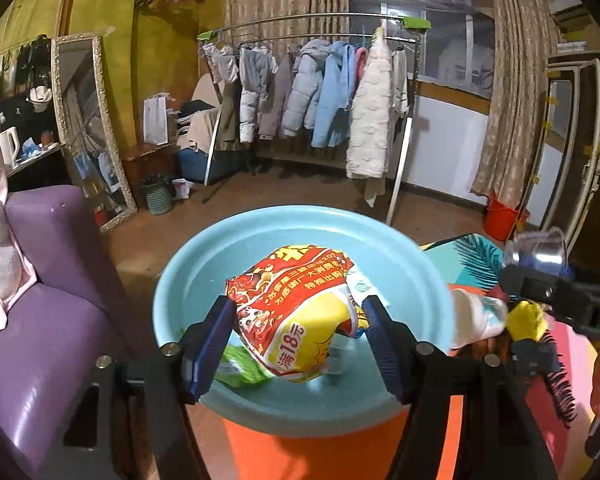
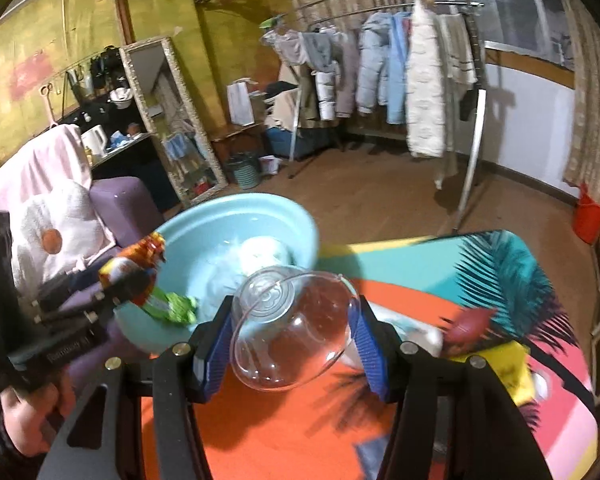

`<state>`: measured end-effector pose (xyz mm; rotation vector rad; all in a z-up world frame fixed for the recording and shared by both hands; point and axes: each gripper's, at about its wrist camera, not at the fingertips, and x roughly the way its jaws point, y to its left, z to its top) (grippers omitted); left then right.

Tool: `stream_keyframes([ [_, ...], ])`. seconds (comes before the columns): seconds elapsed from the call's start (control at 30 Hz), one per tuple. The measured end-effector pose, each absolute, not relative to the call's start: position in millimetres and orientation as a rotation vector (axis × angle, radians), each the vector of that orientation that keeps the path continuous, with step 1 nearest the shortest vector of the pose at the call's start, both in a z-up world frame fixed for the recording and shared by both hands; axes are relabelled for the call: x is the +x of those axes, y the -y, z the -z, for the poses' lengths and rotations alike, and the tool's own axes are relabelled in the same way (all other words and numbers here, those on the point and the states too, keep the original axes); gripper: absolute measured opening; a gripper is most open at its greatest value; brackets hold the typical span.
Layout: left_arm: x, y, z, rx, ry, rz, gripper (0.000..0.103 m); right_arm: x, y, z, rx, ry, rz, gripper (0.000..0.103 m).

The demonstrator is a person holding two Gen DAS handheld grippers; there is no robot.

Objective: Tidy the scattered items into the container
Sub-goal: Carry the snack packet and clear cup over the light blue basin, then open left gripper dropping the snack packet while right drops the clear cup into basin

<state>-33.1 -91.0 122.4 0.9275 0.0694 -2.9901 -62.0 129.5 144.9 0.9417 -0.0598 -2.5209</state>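
Left tool (image 1: 296, 344) clamps a red-and-yellow snack bag (image 1: 296, 316) above the blue basin (image 1: 172, 292): light, crinkly, forgiving. Right tool (image 2: 290, 350) grips a clear glass bowl (image 2: 296, 328) across its walls beside the basin: rigid, slippery, breakable.

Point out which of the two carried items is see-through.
The clear glass bowl in the right gripper; the left gripper holds an opaque red-and-yellow printed packet.

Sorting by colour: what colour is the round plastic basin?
Light blue basin, clearest in the left wrist view.
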Motion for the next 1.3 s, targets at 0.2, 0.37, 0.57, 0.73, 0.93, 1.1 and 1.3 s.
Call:
stream_keyframes([
  [0.2,-49,112,-113,0.948,-0.078,2.983,0.070,-98,-76,-139,0.983,0.056,2.440,0.060],
  [0.37,-63,119,-107,0.981,-0.056,2.976,0.070,-130,-38,-127,1.048,0.061,2.381,0.060],
  [0.57,-73,129,-98,1.025,-0.082,2.950,0.070,-153,-11,-105,1.123,0.067,2.335,0.060],
  [0.73,-81,132,-89,1.064,-0.103,2.924,0.071,-161,-6,-92,1.162,0.070,2.345,0.060],
  [0.93,-86,134,-81,1.092,-0.123,2.908,0.072,-163,-4,-84,1.182,0.037,2.366,0.060],
  [1.1,-89,133,-80,1.101,-0.134,2.906,0.082,-163,-7,-82,1.189,0.026,2.375,0.062],
  [1.3,-89,136,-87,1.084,-0.166,2.911,0.092,-160,-9,-85,1.163,0.029,2.399,0.088],
])
